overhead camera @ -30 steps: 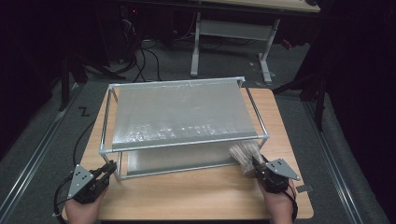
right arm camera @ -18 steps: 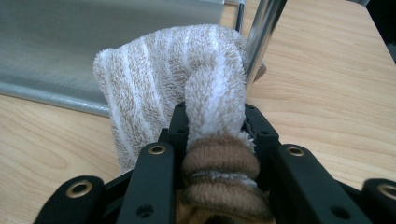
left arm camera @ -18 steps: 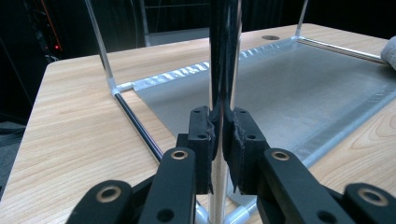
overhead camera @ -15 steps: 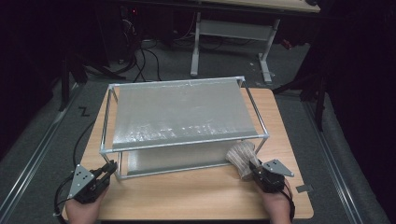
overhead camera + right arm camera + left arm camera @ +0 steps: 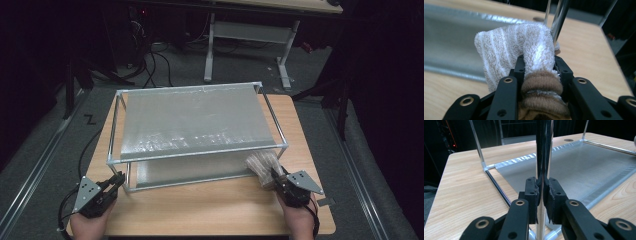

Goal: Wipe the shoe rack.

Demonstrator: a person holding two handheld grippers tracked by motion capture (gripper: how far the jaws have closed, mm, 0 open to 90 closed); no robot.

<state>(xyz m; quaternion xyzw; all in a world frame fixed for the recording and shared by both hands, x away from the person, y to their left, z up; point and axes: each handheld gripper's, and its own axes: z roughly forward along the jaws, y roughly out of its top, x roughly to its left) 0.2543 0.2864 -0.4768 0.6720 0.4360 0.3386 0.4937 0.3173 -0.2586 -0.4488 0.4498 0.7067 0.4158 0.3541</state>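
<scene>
The striped towel (image 5: 524,50) sits at the metal rack's (image 5: 195,120) front right post, pinched in the right gripper (image 5: 280,179). The left gripper (image 5: 541,192) is clamped on the rack's front left post (image 5: 543,150).

Fluffy terry towel (image 5: 524,47), shiny metal rack (image 5: 200,150)

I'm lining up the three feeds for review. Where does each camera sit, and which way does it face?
High view: above the person's side, looking forward and down on the table and metal rack; both hands enter at the bottom.
Left gripper view: rides the left gripper, fingers clamping a rack post.
Right gripper view: rides the right gripper, holding a striped towel.
High and right views share the towel.
</scene>
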